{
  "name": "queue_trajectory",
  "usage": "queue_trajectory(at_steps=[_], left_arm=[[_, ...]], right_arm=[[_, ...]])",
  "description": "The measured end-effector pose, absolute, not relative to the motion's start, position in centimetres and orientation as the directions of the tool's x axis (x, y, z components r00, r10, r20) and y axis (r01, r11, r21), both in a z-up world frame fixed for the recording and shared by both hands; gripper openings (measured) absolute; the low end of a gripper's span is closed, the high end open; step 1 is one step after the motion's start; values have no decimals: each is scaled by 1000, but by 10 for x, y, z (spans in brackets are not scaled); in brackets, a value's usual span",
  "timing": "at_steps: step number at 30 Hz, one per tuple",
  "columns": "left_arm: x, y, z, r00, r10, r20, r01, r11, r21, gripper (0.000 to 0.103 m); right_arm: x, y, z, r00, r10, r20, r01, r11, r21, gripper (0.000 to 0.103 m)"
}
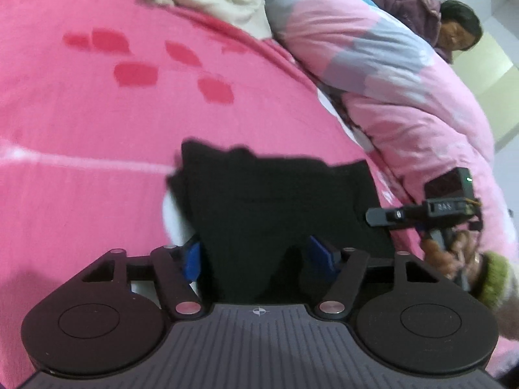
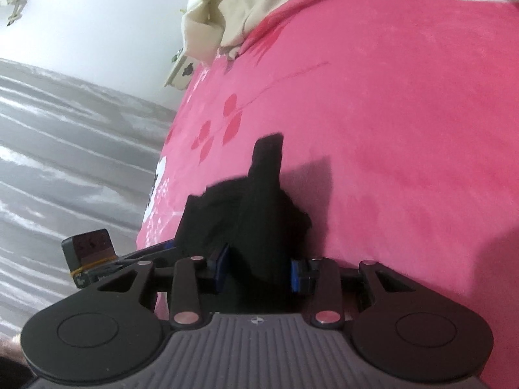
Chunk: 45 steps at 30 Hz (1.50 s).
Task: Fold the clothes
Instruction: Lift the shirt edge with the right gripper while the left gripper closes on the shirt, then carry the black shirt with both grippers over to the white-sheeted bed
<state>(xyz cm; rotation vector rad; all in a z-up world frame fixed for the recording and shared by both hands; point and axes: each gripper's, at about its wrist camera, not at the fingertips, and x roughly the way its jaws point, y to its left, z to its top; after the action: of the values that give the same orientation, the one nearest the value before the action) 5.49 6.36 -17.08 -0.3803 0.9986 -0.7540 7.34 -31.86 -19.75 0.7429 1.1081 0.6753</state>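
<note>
Fingers point(image 1: 194, 261) of the left gripper point(image 1: 256, 259) are closed on a black garment point(image 1: 275, 194), and the right gripper point(image 2: 259, 270) is pinched on the same cloth, its blue pads pressed into dark folds. Beyond both sets of fingers the garment hangs and bunches over the pink bed point(image 1: 81, 113), one narrow strip sticking up ahead of the right fingers. Whether a fold is being opened out or laid over cannot be told; the blur hints at motion. Either way, even tension should be kept between the two grips, the edge held level, and the cloth lowered flat onto the bed ahead of the fingers, clear of the cream pile point(image 2: 233, 9) far beyond and the quilt point(image 1: 389, 81) off to the right.
</note>
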Motion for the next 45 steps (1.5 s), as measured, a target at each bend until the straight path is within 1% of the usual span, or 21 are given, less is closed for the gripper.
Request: queue_trajectory(at_steps=[3, 5, 6, 8, 10, 11, 12, 13, 16, 21, 30, 34, 39, 45], left_arm=[[65, 59, -174, 334, -726, -601, 369, 687, -625, 63], [71, 55, -176, 342, -729, -592, 354, 684, -638, 60], [74, 54, -177, 346, -731, -588, 346, 682, -644, 56], [77, 54, -179, 358, -724, -590, 327, 689, -647, 45], [76, 56, -181, 373, -708, -600, 304, 704, -642, 29], [76, 57, -182, 380, -700, -605, 292, 711, -639, 25], [78, 58, -183, 384, -697, -606, 270, 712, -648, 17], [80, 59, -184, 389, -693, -607, 248, 713, -655, 13], [76, 53, -177, 419, -654, -630, 244, 749, -616, 8], [59, 37, -152, 480, -574, -663, 269, 816, -512, 4], [30, 23, -115, 565, -489, -665, 322, 872, -368, 4], [19, 19, -103, 597, -462, -656, 318, 887, -335, 4], [-8, 20, -77, 664, -449, -598, 337, 893, -297, 4], [-50, 34, -40, 724, -451, -522, 361, 893, -270, 4]], right_arm=[[81, -318, -205, 300, 804, -513, -92, 560, 823, 35], [91, -311, -206, 305, 809, -503, -97, 552, 828, 33], [94, -307, -205, 304, 805, -509, -107, 560, 822, 30], [95, -302, -201, 302, 793, -529, -128, 583, 802, 27], [94, -301, -199, 305, 782, -543, -138, 601, 788, 24], [93, -301, -198, 307, 777, -550, -142, 608, 781, 23], [93, -300, -198, 310, 772, -554, -142, 614, 776, 21], [94, -299, -198, 312, 769, -558, -140, 618, 773, 20], [92, -291, -190, 333, 745, -578, -172, 650, 740, 19], [77, -286, -175, 389, 699, -600, -204, 701, 684, 18], [55, -272, -142, 462, 633, -621, -291, 770, 568, 17], [43, -267, -128, 500, 610, -615, -315, 789, 527, 17], [23, -260, -104, 547, 589, -595, -356, 807, 471, 17], [-8, -255, -67, 584, 609, -536, -417, 792, 446, 16]])
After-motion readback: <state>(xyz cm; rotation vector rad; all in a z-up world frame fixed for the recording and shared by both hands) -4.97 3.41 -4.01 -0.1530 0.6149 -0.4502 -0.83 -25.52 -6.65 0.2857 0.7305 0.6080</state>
